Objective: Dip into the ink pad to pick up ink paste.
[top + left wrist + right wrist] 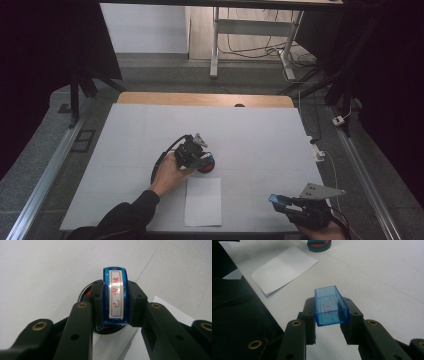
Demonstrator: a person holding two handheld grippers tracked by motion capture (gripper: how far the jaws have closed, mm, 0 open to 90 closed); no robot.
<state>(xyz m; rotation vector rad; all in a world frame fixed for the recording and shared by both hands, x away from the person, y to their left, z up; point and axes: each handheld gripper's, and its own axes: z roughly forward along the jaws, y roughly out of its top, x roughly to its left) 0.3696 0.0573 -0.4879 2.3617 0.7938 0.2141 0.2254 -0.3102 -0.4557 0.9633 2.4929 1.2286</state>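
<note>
A dim room with a grey floor and a metal-legged desk at the back holds a wooden table [150,97] covered by a white sheet [250,135]. On it, near the front edge, lies a white rectangular sheet of paper [203,201]. Just beyond its far edge sits a round black ink pad with a red centre [207,164]. The left gripper [197,150] is right above that pad, its jaws clamped on a blue plastic stamp with a red-lettered label [116,297]. Well off to the right, the right gripper [286,202] grips a clear blue plastic stamp cap [330,305], open end facing outward.
</note>
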